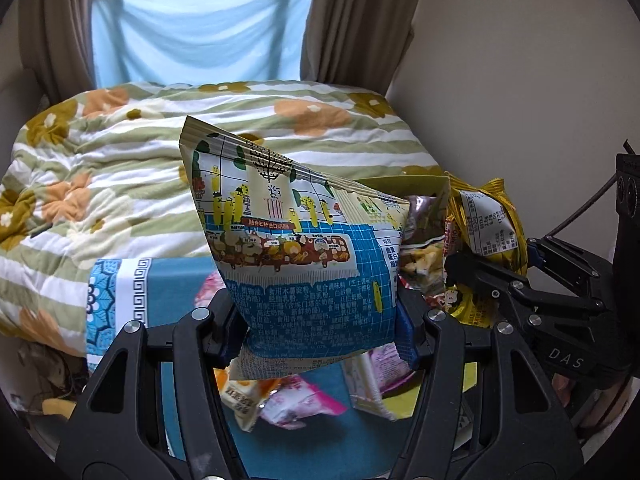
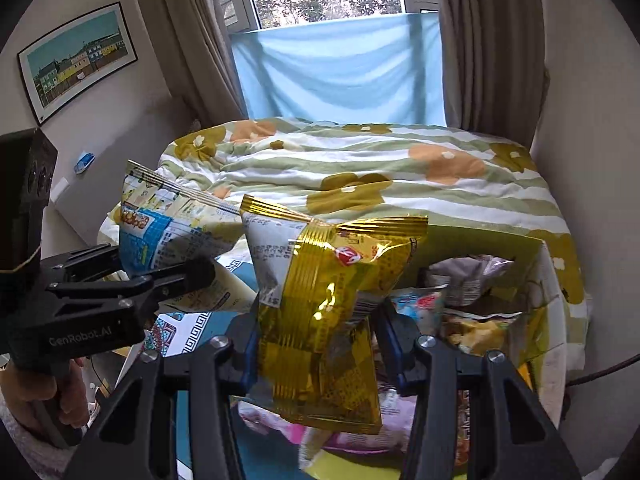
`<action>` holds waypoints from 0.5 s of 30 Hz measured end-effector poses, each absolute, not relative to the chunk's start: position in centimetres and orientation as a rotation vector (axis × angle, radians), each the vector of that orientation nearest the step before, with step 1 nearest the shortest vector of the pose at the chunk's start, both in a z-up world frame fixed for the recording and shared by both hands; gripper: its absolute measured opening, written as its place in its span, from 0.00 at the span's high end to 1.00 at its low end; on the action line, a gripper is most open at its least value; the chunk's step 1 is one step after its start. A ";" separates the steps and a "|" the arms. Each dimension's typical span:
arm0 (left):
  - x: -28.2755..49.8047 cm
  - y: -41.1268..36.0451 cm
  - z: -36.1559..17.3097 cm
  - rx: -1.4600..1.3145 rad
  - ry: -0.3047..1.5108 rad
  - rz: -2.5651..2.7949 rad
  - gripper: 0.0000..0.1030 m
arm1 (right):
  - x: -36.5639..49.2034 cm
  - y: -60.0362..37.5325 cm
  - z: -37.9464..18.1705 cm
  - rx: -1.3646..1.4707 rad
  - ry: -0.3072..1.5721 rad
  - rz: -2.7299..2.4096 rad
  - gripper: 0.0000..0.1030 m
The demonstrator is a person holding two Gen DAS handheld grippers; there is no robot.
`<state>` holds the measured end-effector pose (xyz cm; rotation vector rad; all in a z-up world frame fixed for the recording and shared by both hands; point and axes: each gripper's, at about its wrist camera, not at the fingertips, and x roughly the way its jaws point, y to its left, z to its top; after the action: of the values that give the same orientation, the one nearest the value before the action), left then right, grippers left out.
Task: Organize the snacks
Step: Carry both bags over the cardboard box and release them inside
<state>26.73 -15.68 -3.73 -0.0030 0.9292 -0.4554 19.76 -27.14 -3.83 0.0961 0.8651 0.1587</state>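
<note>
The blue-and-white snack bag [image 1: 304, 248] is clamped by its lower part in the left gripper [image 1: 322, 320], the gold snack bag [image 2: 332, 304] likewise in the right gripper [image 2: 316, 344]. Both are held in the air above loose packets and beside the olive box [image 2: 532, 248]. The slick bags could slip free, or collide side by side and miss the box.

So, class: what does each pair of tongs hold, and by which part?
Left tongs: blue-and-white printed snack bag, by its lower end. Right tongs: shiny gold foil snack bag, around its lower middle.
</note>
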 end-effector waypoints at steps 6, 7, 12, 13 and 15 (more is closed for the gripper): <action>26.3 -24.8 -5.8 0.016 0.996 -0.515 0.45 | 18.2 -36.0 -3.5 0.129 0.872 0.072 0.56; 26.3 -25.9 -6.4 0.017 1.011 -0.522 0.45 | 17.9 -37.1 -3.6 0.138 0.879 0.060 0.56; 26.7 -30.3 -8.6 -0.008 1.087 -0.567 0.40 | 17.2 -41.7 -4.5 0.174 0.916 0.012 0.56; 26.8 -31.1 -9.0 0.002 1.099 -0.567 0.34 | 17.1 -42.3 -4.7 0.181 0.922 0.004 0.56; 26.9 -32.0 -9.5 0.041 1.100 -0.537 0.02 | 17.0 -43.3 -5.1 0.193 0.929 -0.012 0.56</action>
<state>26.95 -31.97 -9.52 0.0413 1.1003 -0.5366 17.02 -43.32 -5.11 0.1933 0.9293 -0.0116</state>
